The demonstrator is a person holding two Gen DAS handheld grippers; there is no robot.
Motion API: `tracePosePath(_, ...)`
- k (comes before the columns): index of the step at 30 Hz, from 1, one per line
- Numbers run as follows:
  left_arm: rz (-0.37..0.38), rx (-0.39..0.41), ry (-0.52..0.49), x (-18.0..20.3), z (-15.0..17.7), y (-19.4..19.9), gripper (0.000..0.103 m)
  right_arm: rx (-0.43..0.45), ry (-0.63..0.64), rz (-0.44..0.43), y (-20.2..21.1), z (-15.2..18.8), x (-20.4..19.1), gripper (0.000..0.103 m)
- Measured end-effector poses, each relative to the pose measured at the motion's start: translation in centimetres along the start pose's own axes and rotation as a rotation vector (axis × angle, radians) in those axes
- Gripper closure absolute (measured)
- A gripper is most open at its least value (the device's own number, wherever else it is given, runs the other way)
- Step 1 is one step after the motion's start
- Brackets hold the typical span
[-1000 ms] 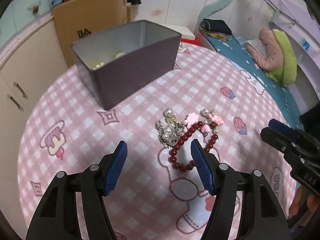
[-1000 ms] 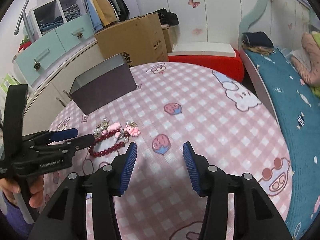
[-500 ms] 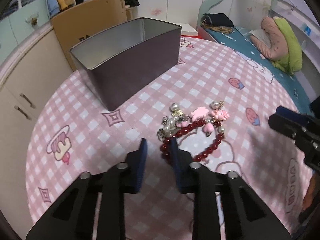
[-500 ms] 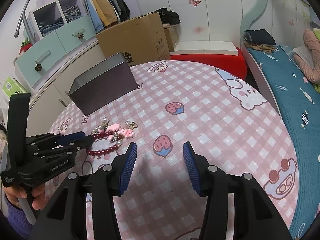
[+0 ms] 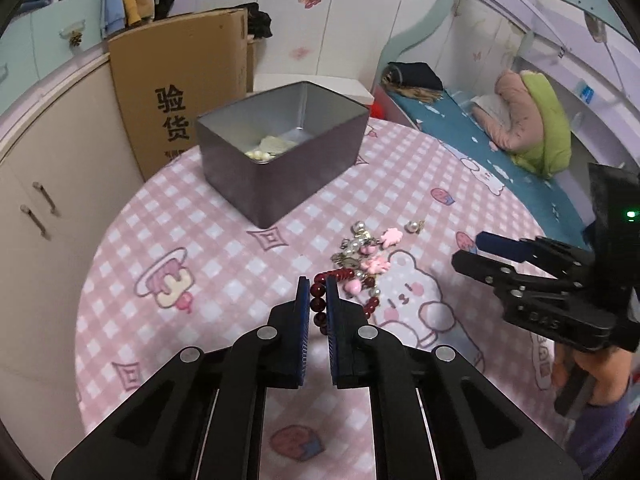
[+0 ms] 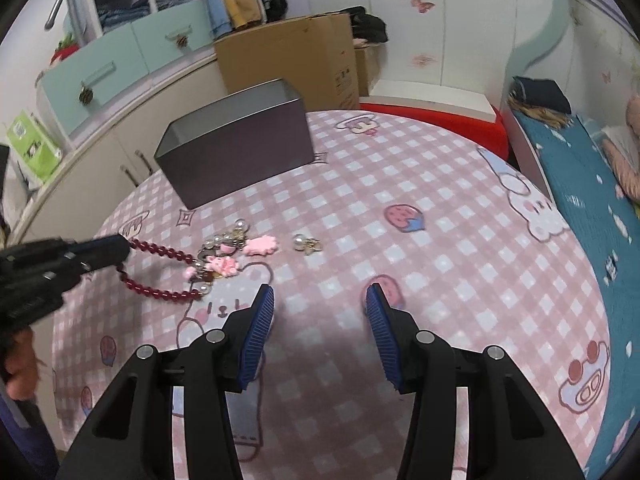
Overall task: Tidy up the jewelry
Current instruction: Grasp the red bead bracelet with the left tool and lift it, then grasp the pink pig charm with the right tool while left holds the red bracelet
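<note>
The left tongs (image 5: 318,300) are clamped on the red bracelet (image 6: 160,254), lifting one end while the rest trails onto the tabletop (image 6: 440,208) at mid-frame. The right tongs (image 6: 320,304) gape wide, holding nothing, low in their own view. Beside the bracelet lie pink charms (image 6: 262,245) and a pearl earring (image 6: 306,243). The tin (image 5: 280,160), upper centre, already holds some pale pieces (hard to identify). Judging by this, sorting is partly done; the bracelet and the loose bits remain.
</note>
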State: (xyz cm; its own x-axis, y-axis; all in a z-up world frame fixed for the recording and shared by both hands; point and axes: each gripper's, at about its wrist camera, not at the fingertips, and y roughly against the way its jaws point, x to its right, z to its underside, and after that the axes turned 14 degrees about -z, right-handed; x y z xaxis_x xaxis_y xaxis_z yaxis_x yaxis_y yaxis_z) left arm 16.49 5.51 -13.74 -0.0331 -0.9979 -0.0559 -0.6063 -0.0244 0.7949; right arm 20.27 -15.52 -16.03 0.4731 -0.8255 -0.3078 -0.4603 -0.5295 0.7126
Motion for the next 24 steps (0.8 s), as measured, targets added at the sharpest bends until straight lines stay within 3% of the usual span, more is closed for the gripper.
tracePosePath(5,0.028,-0.011,0.026,-1.4,1.1,0.6,0.095,-0.015,0.032,0.035,-1.0,-0.6,-0.6,0.056)
tracePosePath(13,0.179,0.047,0.048,-2.0,-0.5,2.8,0.095,-0.055,0.137,0.115,-3.9,-2.2,-1.0,0.056)
tracePosePath(19,0.25,0.081,0.053,-2.2,-1.8,4.1,0.095,-0.06,0.152,0.078,-4.8,-2.9,-0.9,0.056)
tracePosePath(21,0.203,0.086,0.041,-1.9,-2.0,3.9,0.095,-0.062,0.149,0.075,-4.8,-3.0,-0.8,0.056)
tracePosePath(24,0.146,0.015,0.01,-1.2,-1.7,1.7,0.095,-0.047,0.131,0.067,-4.3,-2.9,-0.8,0.056)
